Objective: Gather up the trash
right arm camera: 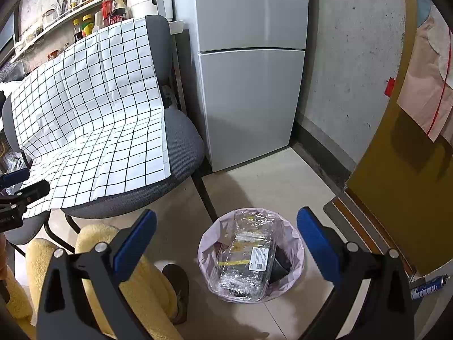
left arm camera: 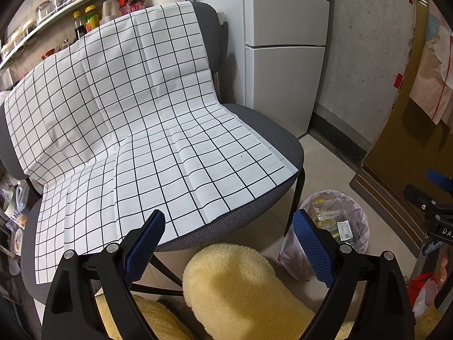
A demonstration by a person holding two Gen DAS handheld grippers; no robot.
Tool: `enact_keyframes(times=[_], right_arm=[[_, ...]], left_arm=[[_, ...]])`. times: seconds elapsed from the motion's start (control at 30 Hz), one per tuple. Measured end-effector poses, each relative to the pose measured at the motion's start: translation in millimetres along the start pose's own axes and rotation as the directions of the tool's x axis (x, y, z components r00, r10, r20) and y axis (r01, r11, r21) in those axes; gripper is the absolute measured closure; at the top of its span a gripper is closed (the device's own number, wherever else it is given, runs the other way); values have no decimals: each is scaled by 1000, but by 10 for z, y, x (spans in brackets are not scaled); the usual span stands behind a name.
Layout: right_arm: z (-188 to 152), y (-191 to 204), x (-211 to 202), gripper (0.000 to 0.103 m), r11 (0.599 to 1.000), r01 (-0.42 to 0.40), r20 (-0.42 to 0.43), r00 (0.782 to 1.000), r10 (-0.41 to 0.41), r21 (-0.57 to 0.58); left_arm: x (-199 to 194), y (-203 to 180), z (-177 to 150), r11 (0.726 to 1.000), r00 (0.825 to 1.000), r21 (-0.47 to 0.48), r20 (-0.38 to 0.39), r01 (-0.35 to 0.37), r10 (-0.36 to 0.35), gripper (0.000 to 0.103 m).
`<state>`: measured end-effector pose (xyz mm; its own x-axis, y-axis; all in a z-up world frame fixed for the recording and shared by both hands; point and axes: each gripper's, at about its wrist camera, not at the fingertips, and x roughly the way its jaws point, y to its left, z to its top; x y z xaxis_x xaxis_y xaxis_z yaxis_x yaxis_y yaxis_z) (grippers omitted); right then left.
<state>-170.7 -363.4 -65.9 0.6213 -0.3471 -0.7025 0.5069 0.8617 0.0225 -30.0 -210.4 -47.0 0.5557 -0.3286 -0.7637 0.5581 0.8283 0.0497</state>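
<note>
1. Hanging wide apart, the left gripper (left arm camera: 229,238) holds nothing above a person's yellow fleece knee (left arm camera: 240,289), near the front edge of the grey chair (left arm camera: 263,130).
2. Its checked cloth (left arm camera: 136,130) lies bare — draped over seat and backrest.
3. Equally spread and empty, the right gripper (right arm camera: 226,235) hovers over the lined bin (right arm camera: 294,243) on the floor.
4. Inside the bin — a clear plastic container (right arm camera: 243,263) with a white label.
5. A white fridge (right arm camera: 249,85) stands far behind, right of the chair.

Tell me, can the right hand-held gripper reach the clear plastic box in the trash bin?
Probably yes. The right hand-held gripper is open and empty, and the clear plastic box sits on top in the trash bin right in front of it, uncovered.
</note>
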Motion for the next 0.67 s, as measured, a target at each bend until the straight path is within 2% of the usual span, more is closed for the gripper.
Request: enact_keyframes(times=[0.43,0.67], right_arm=[[13,-5,45,6,1000,-3,-6,1000,3,-2],[46,76,107,6,1000,-18,-8,1000,18,-17]], left_arm=[[27,-9,-11,1000,1000,15,5,-23,23,12],[89,70,-29,999,999,-15,-11,-33,33,12]])
